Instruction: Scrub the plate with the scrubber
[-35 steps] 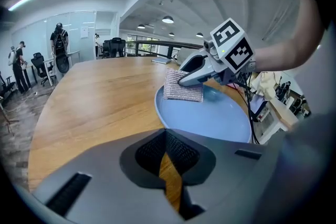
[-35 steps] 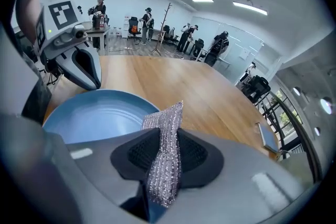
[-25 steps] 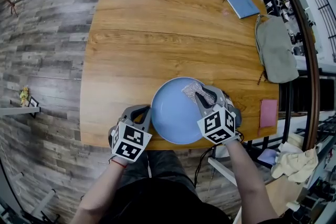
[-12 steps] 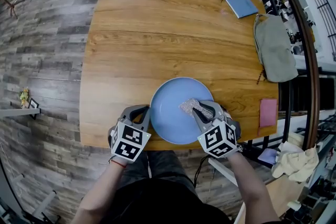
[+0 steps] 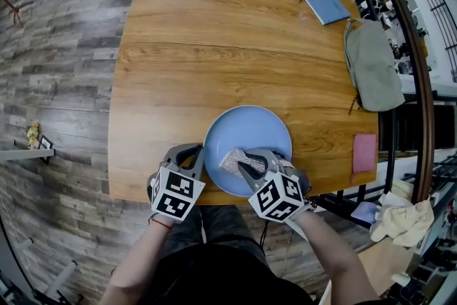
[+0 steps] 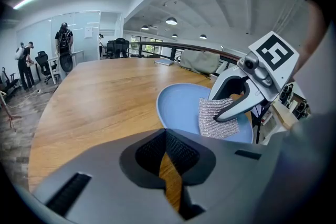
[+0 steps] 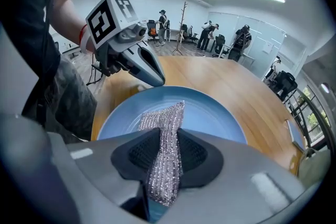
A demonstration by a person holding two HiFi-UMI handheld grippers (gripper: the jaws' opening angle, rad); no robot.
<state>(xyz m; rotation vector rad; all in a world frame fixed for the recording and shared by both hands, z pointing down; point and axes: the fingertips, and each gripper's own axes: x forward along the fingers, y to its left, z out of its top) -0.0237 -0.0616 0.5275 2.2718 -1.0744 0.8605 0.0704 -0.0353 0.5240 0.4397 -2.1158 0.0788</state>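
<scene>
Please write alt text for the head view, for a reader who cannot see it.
Seen from above, the right gripper holds a silvery scrubber on a blue plate, near the front edge of a wooden table. The left gripper, shut, sits beside the plate's left rim.

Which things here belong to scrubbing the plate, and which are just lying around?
In the job:
- plate
- scrubber
- right gripper, jaws shut on the scrubber
- left gripper, jaws shut, at the plate's rim

Lying about:
- blue pad
- grey bag
- pink card
</scene>
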